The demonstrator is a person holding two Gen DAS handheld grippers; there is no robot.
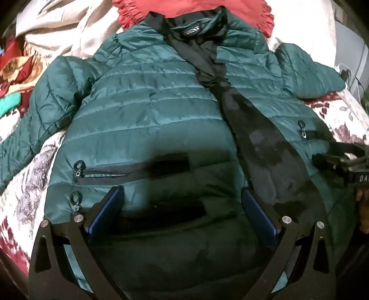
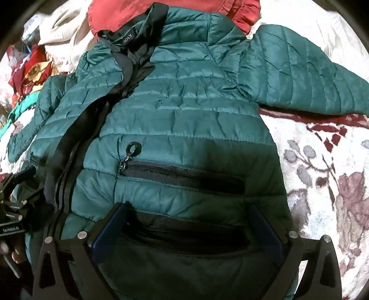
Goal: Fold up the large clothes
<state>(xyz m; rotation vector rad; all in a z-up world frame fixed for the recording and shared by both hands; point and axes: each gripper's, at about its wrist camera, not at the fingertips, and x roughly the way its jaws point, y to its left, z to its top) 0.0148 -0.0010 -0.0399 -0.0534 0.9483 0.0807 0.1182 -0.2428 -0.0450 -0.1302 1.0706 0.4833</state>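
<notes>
While the teal quilted puffer jacket [image 1: 147, 97] lies spread front-up on the floral bedspread [image 2: 322, 161], both sleeves out to the sides, the left gripper [image 1: 182, 214] hangs over its lower front, jaws wide apart, clamping nothing. The right gripper [image 2: 186, 230] hangs likewise above the 2 zip pockets [image 2: 182, 176], jaws apart and empty. A red ruffled cushion [image 1: 242, 11] sits beyond the collar.

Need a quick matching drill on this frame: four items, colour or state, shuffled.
Items:
1. jacket
2. cushion
3. left tool
4. blanket

Descriptions:
A. red, frilled edge
B. white with maroon flowers
C. green, quilted, spread front-up
D. open above the jacket hem

Pairs: 1-C, 2-A, 3-D, 4-B
</notes>
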